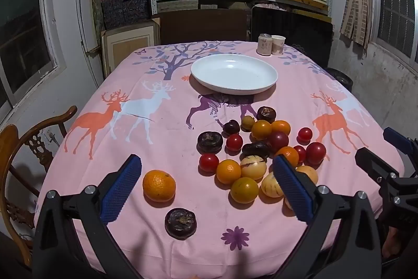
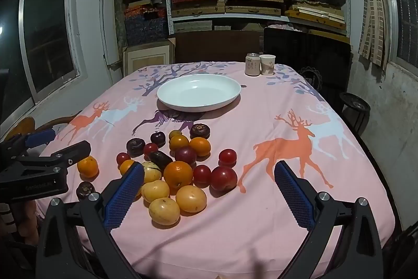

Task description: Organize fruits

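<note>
A pink cloth [image 1: 162, 127] printed with deer and trees covers the desk. Far left, a wooden chair [image 1: 31, 137] stands against the desk's edge.

The left gripper [image 1: 206, 190] hovers above the near edge with its jaws spread as wide as they go and nothing between the pads. Ahead of it, set apart from the rest, lie a bright orange [image 1: 158, 185] with a pebbled skin and, nearer the edge, a flat, dark brown chestnut [image 1: 180, 223] with a rough crown.

To the right the main heap of fruits [image 1: 258, 148] sits near the middle of the desk, the pieces touching or just beside one another: glossy red tomatoes, smooth orange and amber round ones, pale yellow ones with faint stripes, a purple one, and more dark chestnuts.

Beyond the heap a white plate [image 1: 271, 81] rests on the cloth, bare inside.

The right gripper [image 2: 209, 192] hangs over the heap's near right side, jaws likewise fully apart and holding nothing; yellow fruits lie just past its left pad.

At the far right corner a can [image 1: 264, 44] and a paper cup [image 1: 278, 44] stand upright, touching.
</note>
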`<state>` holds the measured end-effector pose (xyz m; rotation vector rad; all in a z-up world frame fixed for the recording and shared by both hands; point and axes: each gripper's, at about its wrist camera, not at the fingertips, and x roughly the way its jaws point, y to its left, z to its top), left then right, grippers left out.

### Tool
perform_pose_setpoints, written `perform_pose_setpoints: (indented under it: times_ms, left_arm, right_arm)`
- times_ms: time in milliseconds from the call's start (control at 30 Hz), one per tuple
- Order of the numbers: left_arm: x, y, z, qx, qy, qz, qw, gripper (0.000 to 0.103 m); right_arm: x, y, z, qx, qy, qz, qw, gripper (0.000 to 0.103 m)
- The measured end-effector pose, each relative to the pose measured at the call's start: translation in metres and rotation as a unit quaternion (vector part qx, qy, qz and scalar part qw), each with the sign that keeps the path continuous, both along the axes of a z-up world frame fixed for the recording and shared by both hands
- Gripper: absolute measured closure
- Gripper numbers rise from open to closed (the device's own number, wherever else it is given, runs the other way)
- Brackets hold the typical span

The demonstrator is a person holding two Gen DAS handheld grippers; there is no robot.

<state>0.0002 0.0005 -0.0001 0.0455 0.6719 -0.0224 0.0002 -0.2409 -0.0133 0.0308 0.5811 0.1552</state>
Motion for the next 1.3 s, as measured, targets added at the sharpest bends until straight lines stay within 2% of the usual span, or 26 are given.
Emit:
perform_pose_setpoints:
  times_ms: [300, 1300]
  left_arm:
    - [0.000, -0.002, 0.001, 0.006, 0.002, 0.000, 1.0000, 0.004]
    - [0.005, 0.003, -0.005, 0.006, 0.010, 0.006, 0.9999, 0.004]
  right_arm:
    - [0.004, 0.000, -0.008, 0.003, 0.002, 0.003, 1.000, 0.003]
    - [0.000, -0.005, -0.002, 0.014, 0.006, 0.003, 1.000, 0.003]
